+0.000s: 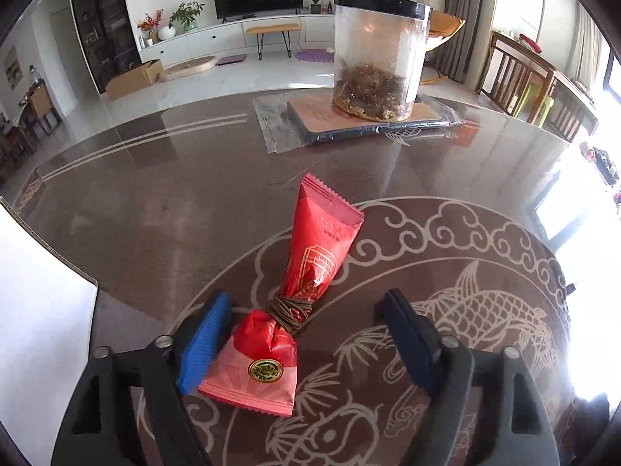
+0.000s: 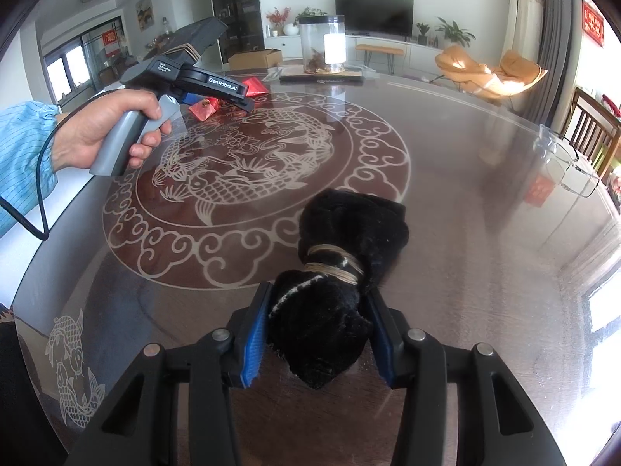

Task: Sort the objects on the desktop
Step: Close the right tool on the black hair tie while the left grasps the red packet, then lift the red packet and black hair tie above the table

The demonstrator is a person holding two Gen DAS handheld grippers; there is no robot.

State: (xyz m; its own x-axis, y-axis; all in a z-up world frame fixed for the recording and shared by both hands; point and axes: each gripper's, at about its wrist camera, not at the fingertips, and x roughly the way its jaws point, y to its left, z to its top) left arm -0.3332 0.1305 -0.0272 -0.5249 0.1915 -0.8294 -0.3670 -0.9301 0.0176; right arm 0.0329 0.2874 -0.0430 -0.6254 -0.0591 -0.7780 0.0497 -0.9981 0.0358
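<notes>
A red wrapped packet, tied in the middle with brown cord, lies on the patterned table. My left gripper is open around its near end; the left blue pad touches it, the right pad stands apart. The packet also shows in the right wrist view under the left gripper. A black fuzzy bundle, tied with tan cord, lies on the table. My right gripper is shut on its near end, both pads pressed against it.
A clear jar with a black lid stands on a flat package in a plastic bag at the far side. A white sheet lies at the left edge. A clear plastic item sits at the table's right edge. Wooden chairs stand beyond.
</notes>
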